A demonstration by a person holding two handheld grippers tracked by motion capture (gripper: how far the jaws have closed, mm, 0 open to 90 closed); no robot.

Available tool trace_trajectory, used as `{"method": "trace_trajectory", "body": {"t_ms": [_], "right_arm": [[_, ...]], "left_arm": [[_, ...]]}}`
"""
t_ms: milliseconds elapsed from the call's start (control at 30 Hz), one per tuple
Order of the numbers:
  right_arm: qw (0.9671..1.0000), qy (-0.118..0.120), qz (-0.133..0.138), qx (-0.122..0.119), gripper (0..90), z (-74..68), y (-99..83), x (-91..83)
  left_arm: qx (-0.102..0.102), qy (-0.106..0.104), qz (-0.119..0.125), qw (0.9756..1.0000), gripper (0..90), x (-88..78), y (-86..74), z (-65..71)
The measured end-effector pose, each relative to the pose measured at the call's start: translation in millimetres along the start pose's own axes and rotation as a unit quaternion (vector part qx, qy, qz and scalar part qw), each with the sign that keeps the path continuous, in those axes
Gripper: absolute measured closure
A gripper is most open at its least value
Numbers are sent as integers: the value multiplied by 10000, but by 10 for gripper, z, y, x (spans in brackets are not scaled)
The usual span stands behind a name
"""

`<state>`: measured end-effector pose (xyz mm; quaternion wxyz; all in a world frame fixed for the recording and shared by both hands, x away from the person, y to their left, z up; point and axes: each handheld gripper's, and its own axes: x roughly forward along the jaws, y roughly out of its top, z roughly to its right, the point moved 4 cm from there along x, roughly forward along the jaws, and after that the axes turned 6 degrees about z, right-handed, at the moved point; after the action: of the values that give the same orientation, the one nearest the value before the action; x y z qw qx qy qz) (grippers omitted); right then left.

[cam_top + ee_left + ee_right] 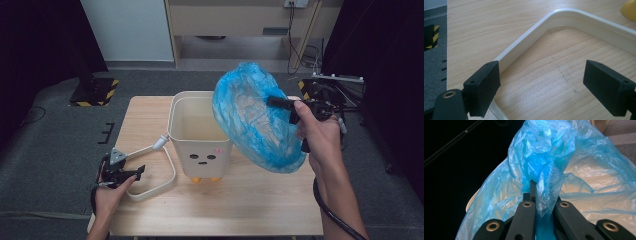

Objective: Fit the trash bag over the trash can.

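The right claw (280, 103) is clamped on a billowing blue bag (252, 117), with the cream bin (200, 135) just below and to its left. The left claw (131, 172) rests wide open by the bin's handle (564, 21) on the table (260, 200), so the right hand is nearer.

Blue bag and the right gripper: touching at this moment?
Touching. In the right gripper view, the right gripper has its jaws closed on a bunched fold of the blue bag; the high view shows the bag hanging from it beside the bin.
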<state>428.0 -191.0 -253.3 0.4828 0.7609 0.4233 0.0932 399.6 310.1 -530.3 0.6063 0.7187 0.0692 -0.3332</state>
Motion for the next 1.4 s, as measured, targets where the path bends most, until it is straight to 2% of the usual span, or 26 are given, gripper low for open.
{"method": "trace_trajectory", "body": {"t_ms": [167, 567, 900, 1400], "right_arm": [[10000, 29, 14, -60, 896, -64, 40, 44], [9995, 144, -114, -271, 897, -341, 137, 227], [9983, 227, -284, -461, 896, -558, 148, 446], [9965, 412, -445, -581, 896, -777, 114, 692]], "left_arm": [[-5, 3, 1, 10000, 134, -1, 1, -2], [-38, -2, 34, 10000, 134, -6, 3, -13], [-37, -15, 51, 10000, 134, -8, 12, -8], [-38, -14, 87, 10000, 137, -16, 17, -13]]}}
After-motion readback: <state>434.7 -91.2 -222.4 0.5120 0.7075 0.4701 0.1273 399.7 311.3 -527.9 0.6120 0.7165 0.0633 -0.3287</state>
